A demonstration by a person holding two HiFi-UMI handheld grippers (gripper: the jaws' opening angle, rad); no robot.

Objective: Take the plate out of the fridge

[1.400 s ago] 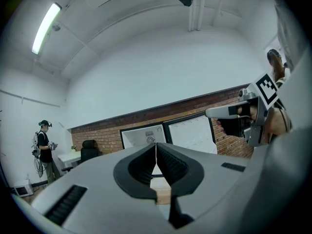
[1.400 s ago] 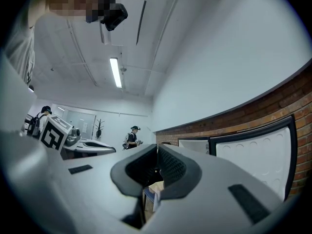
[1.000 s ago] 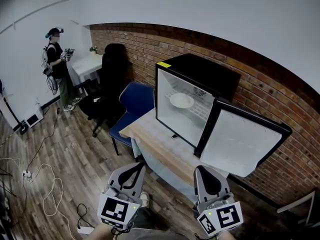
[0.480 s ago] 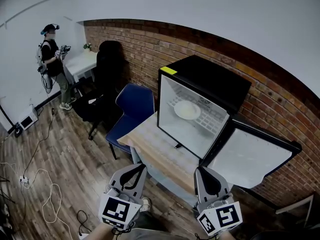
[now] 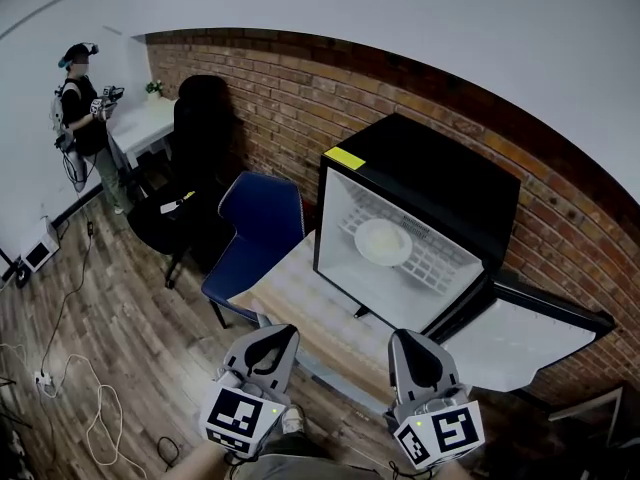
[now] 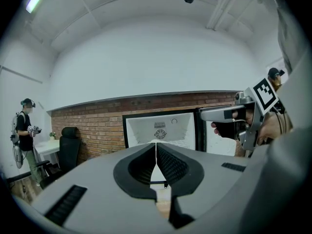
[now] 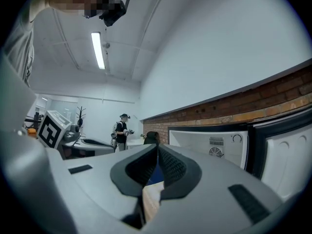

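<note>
A pale round plate (image 5: 383,240) lies on the wire shelf inside the open black fridge (image 5: 440,173), which stands on a wooden table (image 5: 300,303). The fridge door (image 5: 520,333) hangs swung out to the right. My left gripper (image 5: 272,340) and right gripper (image 5: 415,345) are side by side at the near table edge, short of the fridge, both pointing at it. Each is shut with nothing between its pads. The left gripper view shows its tips (image 6: 156,147) closed in front of the lit fridge (image 6: 161,130). The right gripper view shows the same for the right gripper (image 7: 158,152).
A blue chair (image 5: 255,228) stands at the table's left end, a black office chair (image 5: 190,168) beyond it. A person (image 5: 78,98) stands at a white desk (image 5: 140,118) far left. Cables (image 5: 60,388) lie on the wood floor. A brick wall backs the fridge.
Both grippers and my view have moved closer to the fridge, which now looks larger and its inside more open to view. Both sets of jaws stayed shut.
</note>
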